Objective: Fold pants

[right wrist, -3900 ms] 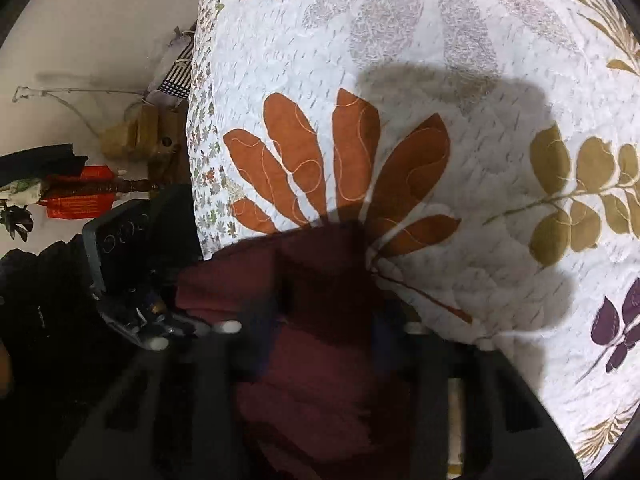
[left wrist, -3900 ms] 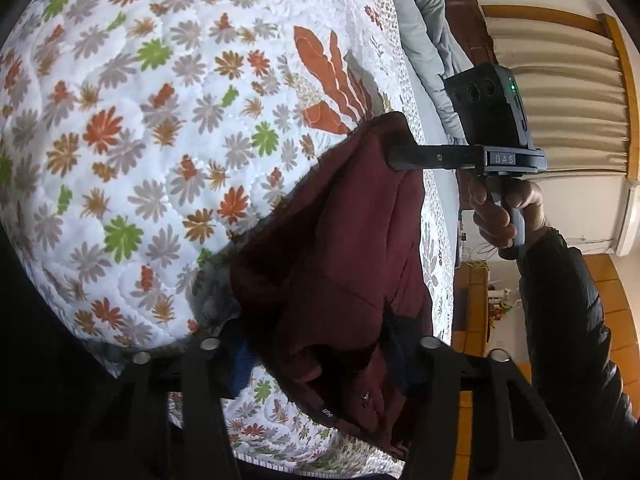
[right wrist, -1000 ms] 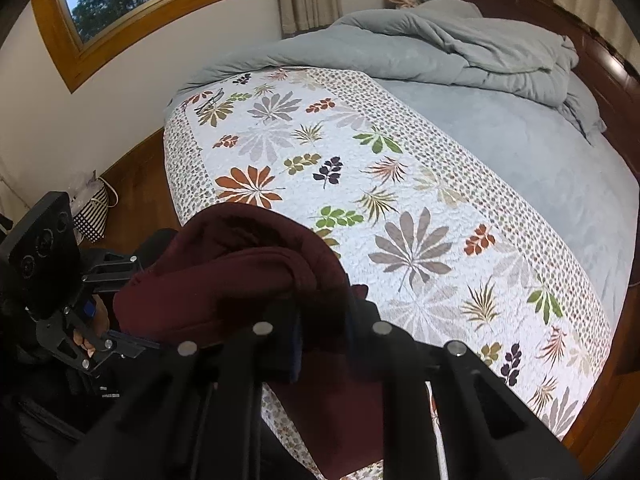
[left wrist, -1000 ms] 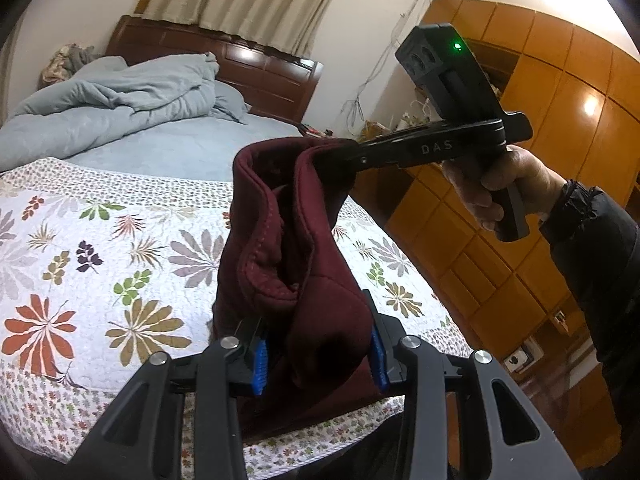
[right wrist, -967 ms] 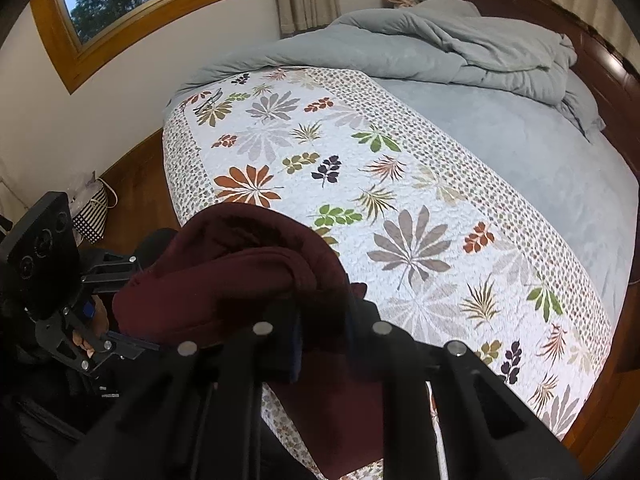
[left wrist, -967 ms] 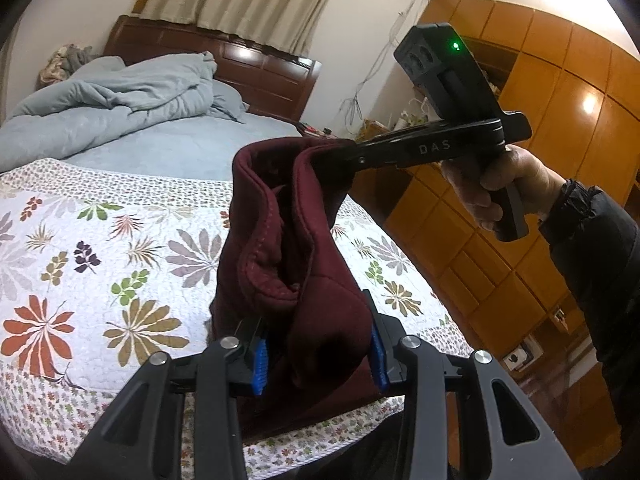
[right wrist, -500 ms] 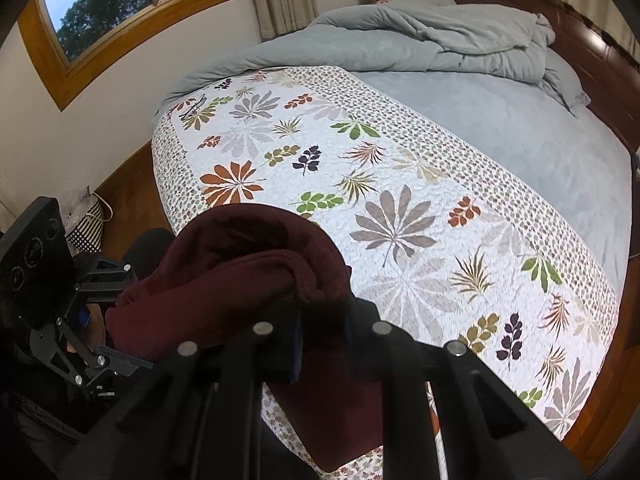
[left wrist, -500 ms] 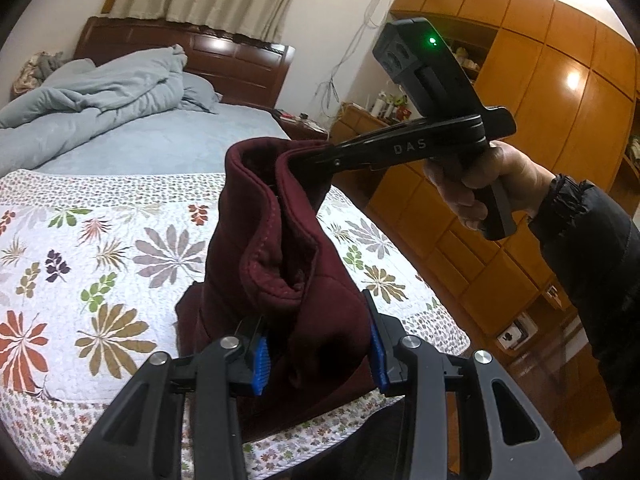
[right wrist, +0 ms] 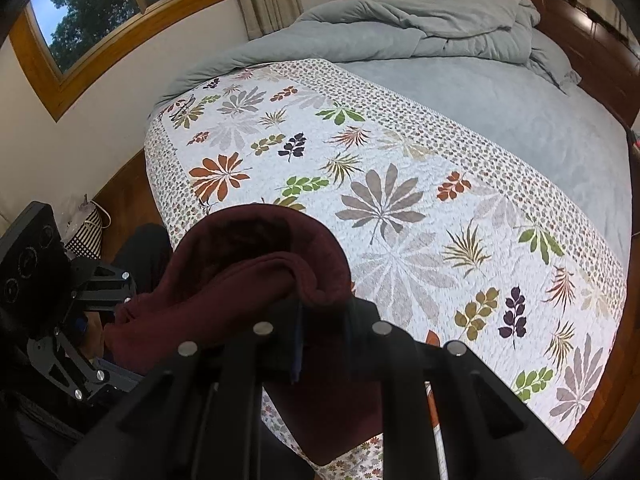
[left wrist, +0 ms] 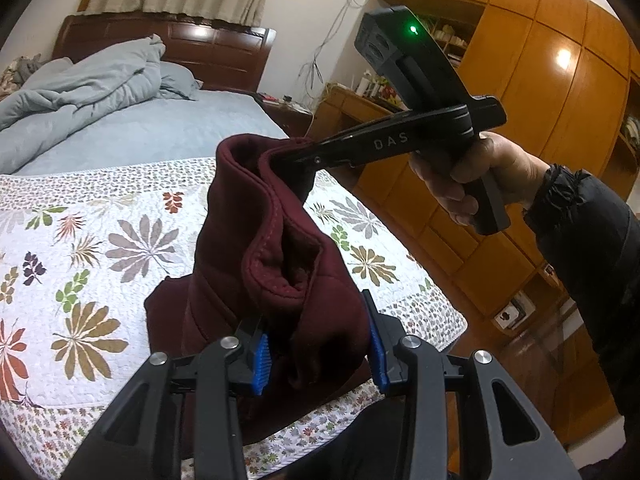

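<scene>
Since the earlier frames the maroon pants (left wrist: 280,264) have been carried up off the quilt (left wrist: 100,248) and now hang in the air over the near part of the bed (left wrist: 152,128); over the last second both hands have drifted slightly, and the garment's lower part has come down toward the quilt.

Left claw (left wrist: 318,354): clenched on a thick bunch of the pants, blue pads pressing the cloth from both sides, near the bottom of the left wrist view.

Right claw (left wrist: 288,160): clamped on a rolled edge of the garment at its highest point, held by a hand (left wrist: 472,176) in a dark sleeve (left wrist: 580,240). In the right wrist view the same claw (right wrist: 320,332) shows cloth gathered between nearly closed fingers.

Location of the pants: suspended between the two claws, bunched and doubled over, with a lower flap appearing to reach the quilt at the near left. Whether it rests there or only hangs just above cannot be told.

Risks, as judged:
- The garment is crumpled rather than spread; laying it down as it stands would likely trap folds and give an uneven result.
- The left claw holds several layers at once; releasing may drop more cloth than intended.
- The pants hang close to the near edge of the bed; a loose end could slide off toward the floor (right wrist: 132,188).
</scene>
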Demonstrator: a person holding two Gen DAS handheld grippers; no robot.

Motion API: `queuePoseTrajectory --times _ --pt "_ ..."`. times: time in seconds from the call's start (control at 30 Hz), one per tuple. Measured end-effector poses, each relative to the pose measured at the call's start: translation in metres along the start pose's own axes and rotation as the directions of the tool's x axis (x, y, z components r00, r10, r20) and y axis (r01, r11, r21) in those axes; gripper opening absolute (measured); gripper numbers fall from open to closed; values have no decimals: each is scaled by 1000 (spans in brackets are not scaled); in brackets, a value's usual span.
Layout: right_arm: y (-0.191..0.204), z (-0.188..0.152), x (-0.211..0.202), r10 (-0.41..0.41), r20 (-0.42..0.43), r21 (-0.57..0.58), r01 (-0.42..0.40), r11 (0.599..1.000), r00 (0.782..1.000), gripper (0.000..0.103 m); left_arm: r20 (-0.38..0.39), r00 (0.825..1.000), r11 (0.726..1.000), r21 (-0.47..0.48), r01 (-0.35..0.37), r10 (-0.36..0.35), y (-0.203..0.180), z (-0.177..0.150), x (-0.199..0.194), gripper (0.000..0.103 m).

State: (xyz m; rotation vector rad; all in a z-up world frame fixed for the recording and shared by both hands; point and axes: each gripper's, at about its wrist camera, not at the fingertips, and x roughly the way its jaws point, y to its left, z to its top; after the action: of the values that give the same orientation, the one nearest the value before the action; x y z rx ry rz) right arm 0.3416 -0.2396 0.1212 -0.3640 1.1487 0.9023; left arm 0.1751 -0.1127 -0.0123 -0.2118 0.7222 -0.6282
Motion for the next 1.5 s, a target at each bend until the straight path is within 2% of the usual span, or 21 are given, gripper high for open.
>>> queuePoseTrajectory --times 0.6,0.9,1.07,1.5 --pt "-34 -48 13 1 -7 42 0 999 1000 15 -84 996 999 31 34 -32 -21 -11 47 39" --pt "-54 -84 20 10 10 55 -11 998 1000 15 -136 990 998 50 47 -40 -36 -24 79 39" --pt "-65 -108 27 1 12 56 -2 998 1000 15 -175 984 997 63 47 -36 -49 -36 105 39" --pt "-105 -175 58 31 23 183 -34 983 999 17 -271 962 996 75 50 -28 -63 -64 165 40"
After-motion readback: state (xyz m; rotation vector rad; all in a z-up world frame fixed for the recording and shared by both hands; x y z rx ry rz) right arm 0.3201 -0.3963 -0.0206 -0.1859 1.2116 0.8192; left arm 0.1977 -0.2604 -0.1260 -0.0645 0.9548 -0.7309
